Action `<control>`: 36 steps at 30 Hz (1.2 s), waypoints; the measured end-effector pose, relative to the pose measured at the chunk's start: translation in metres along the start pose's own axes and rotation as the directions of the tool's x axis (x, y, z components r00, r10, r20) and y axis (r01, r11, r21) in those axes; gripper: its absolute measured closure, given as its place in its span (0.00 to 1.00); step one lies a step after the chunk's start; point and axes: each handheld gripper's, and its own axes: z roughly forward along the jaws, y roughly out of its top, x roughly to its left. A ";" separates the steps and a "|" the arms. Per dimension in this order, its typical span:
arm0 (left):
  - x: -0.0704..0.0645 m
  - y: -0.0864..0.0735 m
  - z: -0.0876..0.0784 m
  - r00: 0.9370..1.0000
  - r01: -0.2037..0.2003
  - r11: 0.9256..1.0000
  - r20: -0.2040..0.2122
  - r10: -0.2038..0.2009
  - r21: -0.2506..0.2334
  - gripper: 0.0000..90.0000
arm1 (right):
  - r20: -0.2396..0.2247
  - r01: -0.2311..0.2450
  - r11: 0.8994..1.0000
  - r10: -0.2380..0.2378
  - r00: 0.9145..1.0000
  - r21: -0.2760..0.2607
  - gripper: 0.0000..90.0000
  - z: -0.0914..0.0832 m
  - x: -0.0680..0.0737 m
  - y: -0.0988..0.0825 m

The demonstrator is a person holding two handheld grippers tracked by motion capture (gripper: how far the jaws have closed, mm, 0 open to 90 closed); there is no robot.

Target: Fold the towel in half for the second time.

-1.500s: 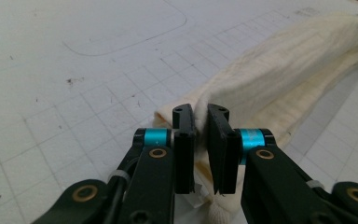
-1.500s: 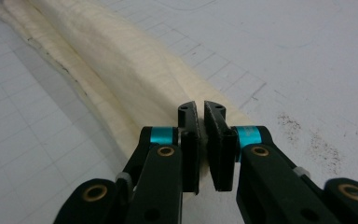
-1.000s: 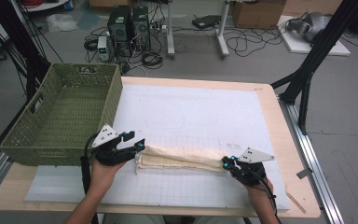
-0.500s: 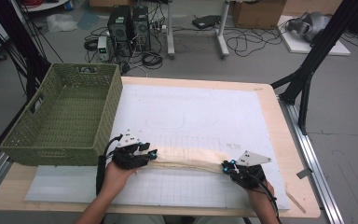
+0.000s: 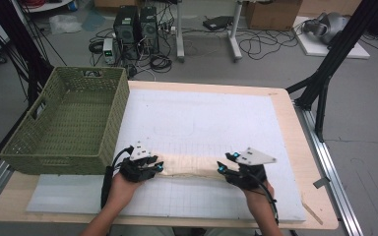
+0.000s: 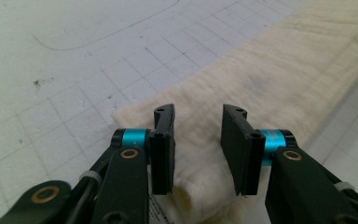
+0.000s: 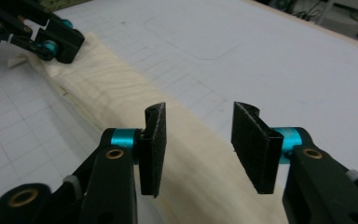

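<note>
Folded cream cloth (image 5: 189,166) lies as long strip on white grid mat (image 5: 202,123), near front edge, between my two grippers. My left gripper (image 6: 198,140) over its left end, jaws just been closing, narrow gap, cloth under them, pads not pressing. My right gripper (image 7: 205,140) over right end, jaws just been opening, apart, cloth beneath. Green basket (image 5: 69,123) at left

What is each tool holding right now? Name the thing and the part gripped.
Nothing is held. The left tool stands open over one end of the folded cream cloth, its jaws closing in; the right tool has just opened over the other end.
</note>
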 end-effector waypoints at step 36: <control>-0.001 0.006 -0.013 0.999 0.036 0.996 -0.007 -0.037 -0.082 0.70 | 0.035 -0.034 0.991 0.030 0.999 0.133 0.76 0.000 -0.021 -0.055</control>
